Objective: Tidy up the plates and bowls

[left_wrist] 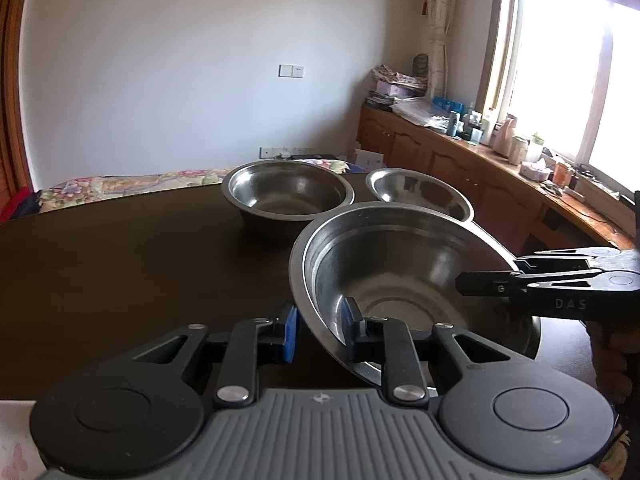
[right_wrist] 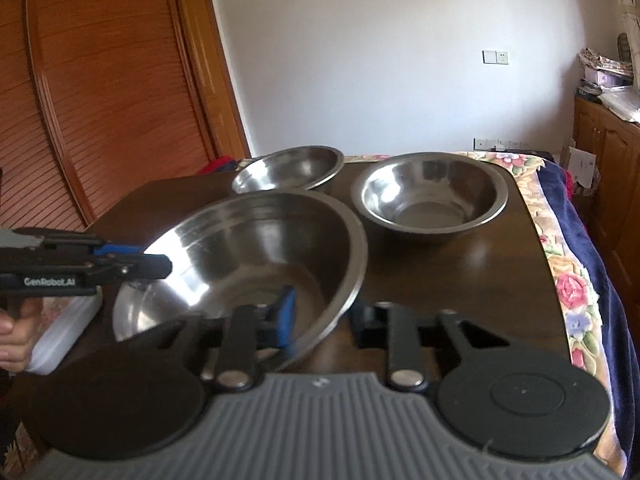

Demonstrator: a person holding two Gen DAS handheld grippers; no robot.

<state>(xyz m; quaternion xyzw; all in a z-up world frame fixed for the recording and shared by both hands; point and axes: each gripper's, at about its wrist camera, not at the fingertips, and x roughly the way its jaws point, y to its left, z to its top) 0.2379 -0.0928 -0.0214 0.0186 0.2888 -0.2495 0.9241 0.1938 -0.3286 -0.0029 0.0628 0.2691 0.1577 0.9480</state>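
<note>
Rim of large bowl (left_wrist: 400, 264) sits between each tool's (left_wrist: 320, 334) pads.

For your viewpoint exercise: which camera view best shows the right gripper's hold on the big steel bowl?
The right wrist view: the right gripper straddles the big steel bowl rim, one pad inside, one outside. The left wrist view shows that gripper only side-on at the far rim.

large steel bowl (left_wrist: 400, 276) tilted nearest; two smaller steel bowls (left_wrist: 288, 190) upright behind.
</note>
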